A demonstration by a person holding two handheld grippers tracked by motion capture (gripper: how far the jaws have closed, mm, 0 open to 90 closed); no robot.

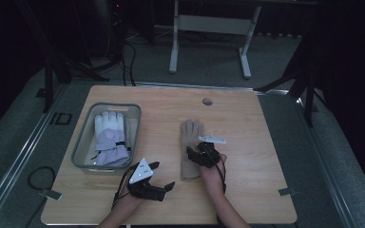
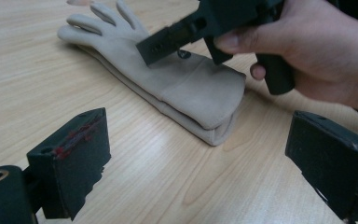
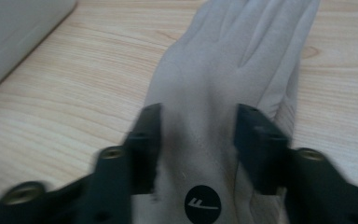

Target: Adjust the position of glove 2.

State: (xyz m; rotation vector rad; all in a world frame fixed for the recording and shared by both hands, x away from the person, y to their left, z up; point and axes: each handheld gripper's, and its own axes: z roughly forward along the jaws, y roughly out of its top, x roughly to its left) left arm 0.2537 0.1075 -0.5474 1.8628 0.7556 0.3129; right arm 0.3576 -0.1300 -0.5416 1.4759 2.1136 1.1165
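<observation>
My right gripper (image 1: 196, 151) rests on a beige glove (image 1: 190, 147) at table centre. At nine o'clock, a grey basket (image 1: 81, 148) holds a white glove (image 1: 110, 137). My left gripper (image 1: 164, 175) sits near six o'clock.

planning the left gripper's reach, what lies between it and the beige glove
Bare wooden tabletop: the left gripper view shows nothing between the left gripper and the beige glove.

Bare tabletop (image 1: 256, 142) lies open at three o'clock of the beige glove (image 1: 190, 142); the grey basket (image 1: 88, 137) blocks nine o'clock.
</observation>
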